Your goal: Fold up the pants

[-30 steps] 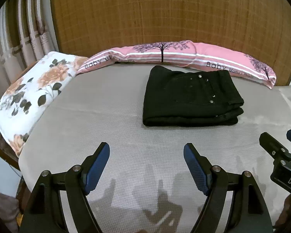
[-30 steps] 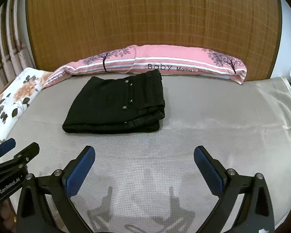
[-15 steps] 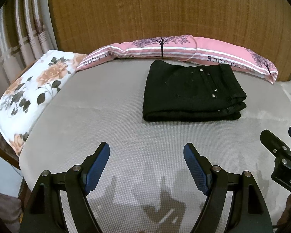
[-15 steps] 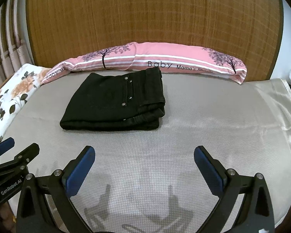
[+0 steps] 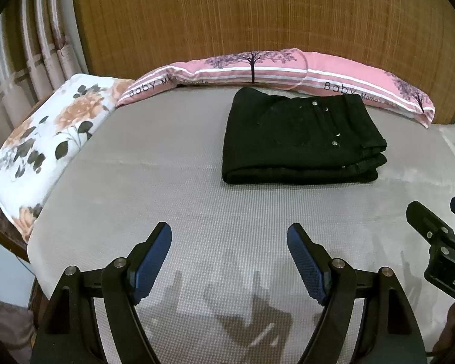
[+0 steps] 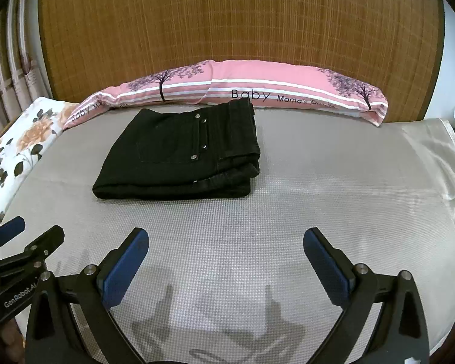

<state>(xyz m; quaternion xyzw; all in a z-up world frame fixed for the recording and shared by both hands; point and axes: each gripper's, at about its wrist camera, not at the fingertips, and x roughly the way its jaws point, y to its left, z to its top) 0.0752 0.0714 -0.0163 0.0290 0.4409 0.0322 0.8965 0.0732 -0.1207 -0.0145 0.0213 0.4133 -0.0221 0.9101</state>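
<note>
Grey mesh-covered bed (image 5: 173, 182) against a woven bamboo headboard (image 6: 242, 24); folded black denim pants (image 5: 300, 139) lie near the long pink printed bolster pillow (image 6: 288, 86), just short of it; long axis runs across the bed; stack sits ahead of both tools, well apart, ahead-right of the left gripper (image 5: 229, 251) and ahead-left of the right gripper (image 6: 226, 254); neither clearly nearer; both released, jaws wide, nothing between; fold looks finished; under-layers and far edge hidden; white floral pillow (image 5: 42, 139) at the left edge.
</note>
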